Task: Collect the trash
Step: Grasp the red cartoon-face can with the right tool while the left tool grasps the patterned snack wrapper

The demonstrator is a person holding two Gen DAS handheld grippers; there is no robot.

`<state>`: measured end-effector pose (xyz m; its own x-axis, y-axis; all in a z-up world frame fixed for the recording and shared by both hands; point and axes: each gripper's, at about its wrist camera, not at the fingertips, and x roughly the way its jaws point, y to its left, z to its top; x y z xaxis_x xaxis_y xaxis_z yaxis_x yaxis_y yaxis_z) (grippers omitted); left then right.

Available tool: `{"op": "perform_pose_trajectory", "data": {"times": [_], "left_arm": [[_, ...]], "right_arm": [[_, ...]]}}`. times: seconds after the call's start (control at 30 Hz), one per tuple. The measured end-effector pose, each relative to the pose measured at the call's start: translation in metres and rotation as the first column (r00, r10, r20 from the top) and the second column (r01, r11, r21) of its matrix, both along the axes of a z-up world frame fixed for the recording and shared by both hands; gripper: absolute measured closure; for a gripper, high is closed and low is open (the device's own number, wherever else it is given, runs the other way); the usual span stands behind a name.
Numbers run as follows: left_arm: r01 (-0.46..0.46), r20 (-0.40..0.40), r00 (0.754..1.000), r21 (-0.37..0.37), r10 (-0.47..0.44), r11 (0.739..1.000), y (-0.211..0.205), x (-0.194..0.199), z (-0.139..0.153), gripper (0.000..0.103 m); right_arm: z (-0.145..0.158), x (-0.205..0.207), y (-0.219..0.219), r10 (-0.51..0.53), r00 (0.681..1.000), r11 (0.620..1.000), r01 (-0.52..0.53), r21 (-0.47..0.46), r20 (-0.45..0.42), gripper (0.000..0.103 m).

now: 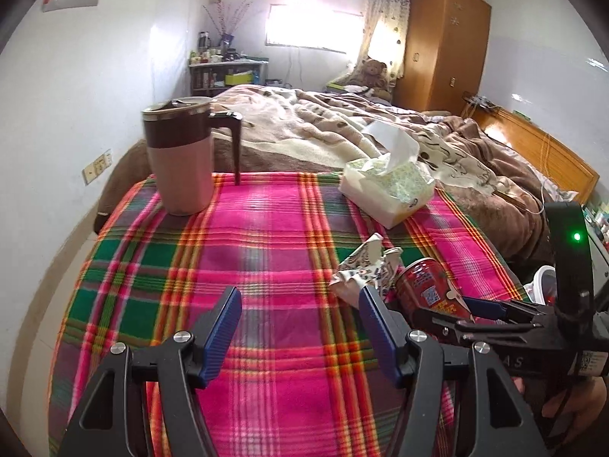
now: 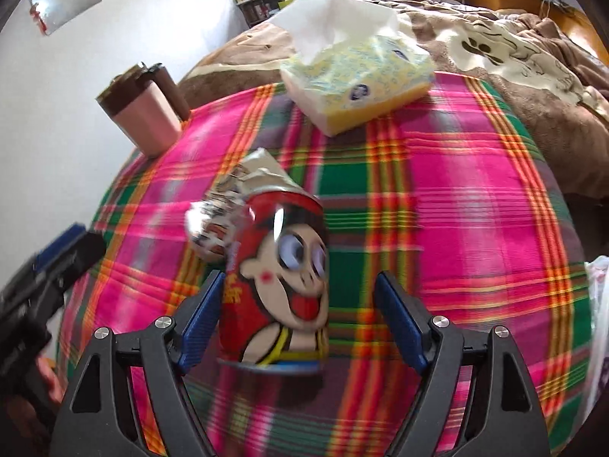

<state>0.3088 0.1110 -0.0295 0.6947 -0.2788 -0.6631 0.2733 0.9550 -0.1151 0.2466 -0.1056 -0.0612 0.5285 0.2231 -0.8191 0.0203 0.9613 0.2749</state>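
Scanning left to right from the red can [image 2: 278, 285]: mug [image 2: 142, 114] far left, left gripper [image 1: 298, 327] wide open and empty — likely waiting. Crumpled wrapper [image 2: 217, 221] touches the can's left side. Right gripper [image 2: 298, 321] straddles the can, fingers spread, right pad apart — apparently no grip yet. Tissue pack [image 2: 361, 80] beyond.

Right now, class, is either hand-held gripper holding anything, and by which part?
Nothing is held. The left hand-held gripper is open over bare blanket. The right hand-held gripper is open around the red can; its left pad looks near touching, the right is clear.
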Motion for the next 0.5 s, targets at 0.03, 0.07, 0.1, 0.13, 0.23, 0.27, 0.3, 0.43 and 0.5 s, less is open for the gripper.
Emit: {"op": "perform_pose_trajectory", "data": {"times": [0.03,0.07,0.1,0.13,0.23,0.27,0.3,0.43,0.5], "left_arm": [[0.014,-0.007,1.000,0.003,-0.014,1.000,-0.005,0.004,-0.002,0.039],[0.024,-0.015,1.000,0.005,-0.024,1.000,-0.009,0.008,-0.004,0.038],[0.031,-0.021,0.999,0.008,-0.031,0.999,-0.012,0.011,-0.005,0.037],[0.042,-0.024,0.999,0.011,-0.042,0.999,-0.017,0.014,-0.007,0.036],[0.088,-0.037,0.995,0.008,-0.088,0.996,-0.029,0.023,-0.013,0.033],[0.099,-0.040,0.994,0.014,-0.099,0.995,-0.032,0.026,-0.014,0.033],[0.108,-0.043,0.993,0.019,-0.107,0.994,-0.035,0.028,-0.016,0.033],[0.141,-0.072,0.988,0.023,-0.139,0.990,-0.046,0.041,-0.024,0.033],[0.162,-0.077,0.984,0.046,-0.159,0.986,-0.054,0.047,-0.029,0.032]], "right_arm": [[-0.001,-0.001,-0.004,-0.002,1.000,1.000,0.002,-0.003,0.001,0.022],[-0.002,0.001,-0.009,-0.005,1.000,1.000,0.005,-0.001,0.003,0.022],[-0.003,0.001,-0.013,-0.005,1.000,1.000,0.005,0.005,0.009,0.022],[-0.003,0.002,-0.015,-0.004,1.000,1.000,0.004,0.010,0.016,0.022],[-0.001,0.005,-0.017,0.023,0.999,1.000,-0.023,0.002,0.036,0.033],[0.000,0.005,-0.017,0.035,0.998,0.999,-0.035,-0.010,0.043,0.039],[0.000,0.005,-0.016,0.042,0.998,0.999,-0.041,-0.024,0.046,0.048],[0.001,0.005,-0.026,0.024,0.998,0.998,-0.021,-0.055,0.055,0.049],[0.003,0.005,-0.031,0.015,0.998,0.998,-0.012,-0.054,0.055,0.049]]}}
